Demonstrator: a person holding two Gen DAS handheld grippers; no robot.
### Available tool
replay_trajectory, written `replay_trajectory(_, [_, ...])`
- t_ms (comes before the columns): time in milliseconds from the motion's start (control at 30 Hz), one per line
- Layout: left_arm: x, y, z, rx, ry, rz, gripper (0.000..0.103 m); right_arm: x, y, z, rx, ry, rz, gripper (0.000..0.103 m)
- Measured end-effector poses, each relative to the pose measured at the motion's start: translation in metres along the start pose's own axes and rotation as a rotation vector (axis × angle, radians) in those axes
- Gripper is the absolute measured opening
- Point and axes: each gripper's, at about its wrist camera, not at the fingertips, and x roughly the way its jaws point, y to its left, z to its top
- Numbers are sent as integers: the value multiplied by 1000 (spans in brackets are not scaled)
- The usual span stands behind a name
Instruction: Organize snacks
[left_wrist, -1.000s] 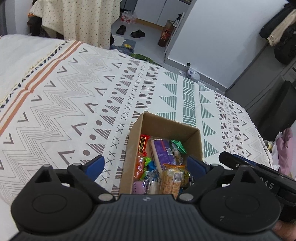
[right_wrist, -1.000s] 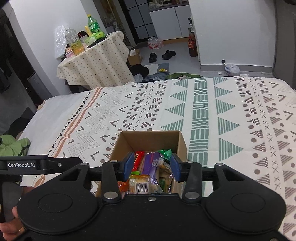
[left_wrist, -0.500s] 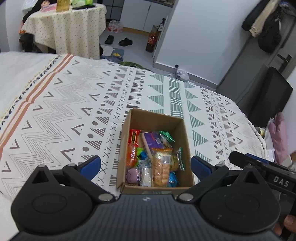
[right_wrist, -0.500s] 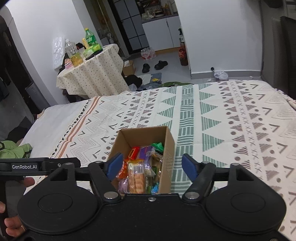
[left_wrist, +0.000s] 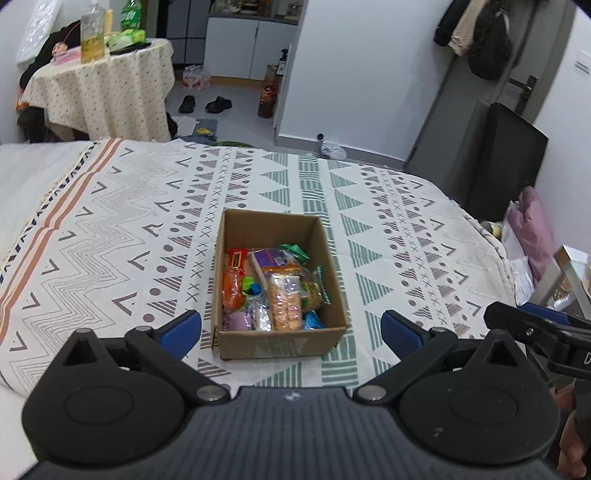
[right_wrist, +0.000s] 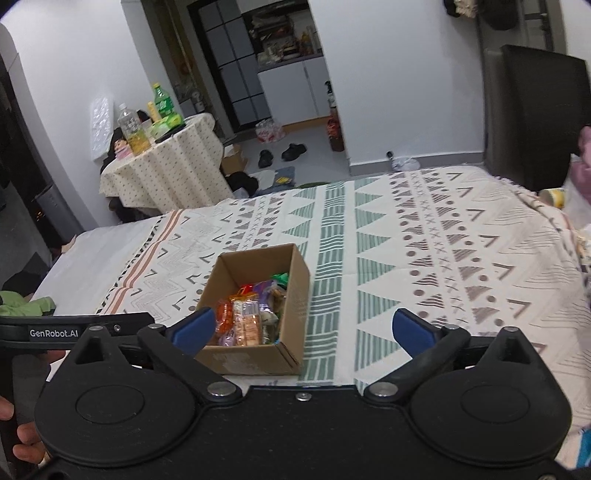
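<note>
A brown cardboard box (left_wrist: 332, 338) (right_wrist: 291, 295) sits on the patterned bedspread (left_wrist: 110, 236) (right_wrist: 443, 258), near its front edge. It holds several snack packets (left_wrist: 273, 284) (right_wrist: 247, 317), among them a cracker pack (left_wrist: 285, 306), an orange bag (left_wrist: 232, 288) and a purple pack (left_wrist: 273, 257). My left gripper (left_wrist: 291, 332) hangs open in front of the box, blue pads wider apart than the box. My right gripper (right_wrist: 302, 328) is open too, set to the right of the box, its left pad (right_wrist: 194, 328) over the box's near-left corner. Neither holds anything.
Beyond the bed a round table (left_wrist: 103, 85) under a dotted cloth carries bottles. Shoes (left_wrist: 207, 104) and clutter lie on the floor. A dark panel (left_wrist: 506, 158) and pink fabric (left_wrist: 532, 232) stand at the bed's right side. A hand (right_wrist: 26, 439) holds the other gripper at left.
Both grippers have drawn back and up from the box. The right one, nearly closed over the snacks a second ago, has opened wide. The cracker pack now lies in the box.
</note>
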Motion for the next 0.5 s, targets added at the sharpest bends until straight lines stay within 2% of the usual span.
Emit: replay_trajectory(500, [-52, -6, -37, 84, -95, -28, 103, -51, 4, -44, 57, -62, -71, 103])
